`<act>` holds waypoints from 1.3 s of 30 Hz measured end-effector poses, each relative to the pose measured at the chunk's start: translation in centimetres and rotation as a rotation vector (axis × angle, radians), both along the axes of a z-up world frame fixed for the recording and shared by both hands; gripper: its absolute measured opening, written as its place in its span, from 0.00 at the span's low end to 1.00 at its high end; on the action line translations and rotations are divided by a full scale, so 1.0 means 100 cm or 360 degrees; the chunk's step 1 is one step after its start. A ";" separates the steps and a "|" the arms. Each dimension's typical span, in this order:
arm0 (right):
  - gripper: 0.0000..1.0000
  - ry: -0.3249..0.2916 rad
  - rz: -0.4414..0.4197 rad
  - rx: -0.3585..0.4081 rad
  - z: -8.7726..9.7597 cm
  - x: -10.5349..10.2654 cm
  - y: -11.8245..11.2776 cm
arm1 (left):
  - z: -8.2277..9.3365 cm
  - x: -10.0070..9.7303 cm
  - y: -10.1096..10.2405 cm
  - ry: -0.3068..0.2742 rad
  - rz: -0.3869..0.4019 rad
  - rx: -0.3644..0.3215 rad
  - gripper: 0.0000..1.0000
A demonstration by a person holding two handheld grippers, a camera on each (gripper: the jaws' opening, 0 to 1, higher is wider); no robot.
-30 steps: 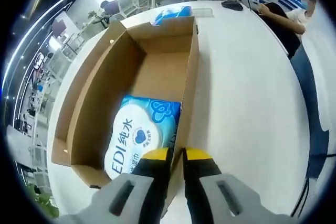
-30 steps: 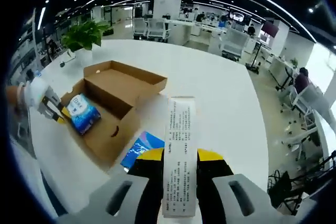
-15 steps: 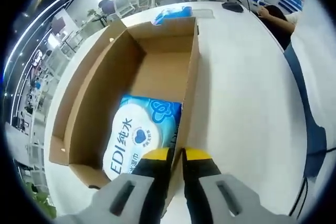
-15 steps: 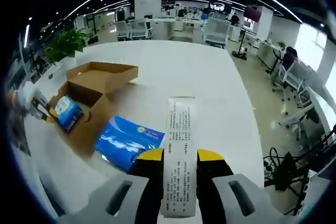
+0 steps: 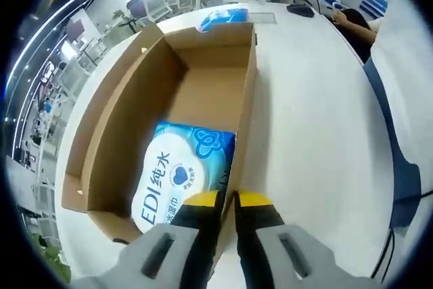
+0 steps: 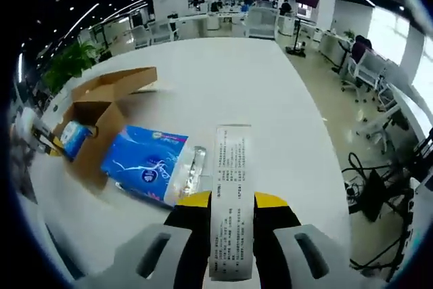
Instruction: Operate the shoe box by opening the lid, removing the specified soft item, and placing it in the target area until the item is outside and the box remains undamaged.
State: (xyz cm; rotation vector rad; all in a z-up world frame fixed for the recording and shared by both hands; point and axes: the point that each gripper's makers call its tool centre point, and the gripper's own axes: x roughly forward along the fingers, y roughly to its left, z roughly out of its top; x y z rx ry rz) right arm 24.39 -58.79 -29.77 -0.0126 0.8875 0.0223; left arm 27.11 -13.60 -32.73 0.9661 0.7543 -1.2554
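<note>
I swung my right claw (image 6: pixel 230 201) down toward the blue pack (image 6: pixel 145 164) on the table (image 6: pixel 223 93); a second ago it sat far off. The claw was still clamped on a paper slip (image 6: pixel 230 201). My left claw (image 5: pixel 225 197) kept pinching the box (image 5: pixel 245 99) wall, wipes (image 5: pixel 179 174) just left of it, inside. The wipes still needed taking out.

We cannot read the fine print on the white paper slip (image 6: pixel 230 201) — too small. The left gripper (image 5: pixel 226 202) covers the near end of the wet-wipe pack (image 5: pixel 181 177) in the shoe box (image 5: pixel 108 126). The blue pack (image 5: pixel 222 18) beyond the box sits half hidden by its far wall.
</note>
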 end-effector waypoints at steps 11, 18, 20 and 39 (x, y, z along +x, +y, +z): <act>0.20 0.0087 -0.0044 0.0058 -0.028 -0.011 0.002 | 0.000 0.000 0.000 0.0015 0.0006 0.0008 0.08; 0.20 0.0118 -0.0051 0.0070 -0.038 -0.016 0.002 | 0.000 0.000 0.000 0.0018 0.0013 0.0010 0.08; 0.20 0.0124 -0.0049 0.0072 -0.040 -0.016 0.003 | 0.000 0.000 0.000 0.0020 0.0015 0.0010 0.08; 0.20 0.0158 -0.0053 0.0077 -0.048 -0.018 0.002 | -0.001 0.001 0.000 0.0016 0.0021 0.0012 0.08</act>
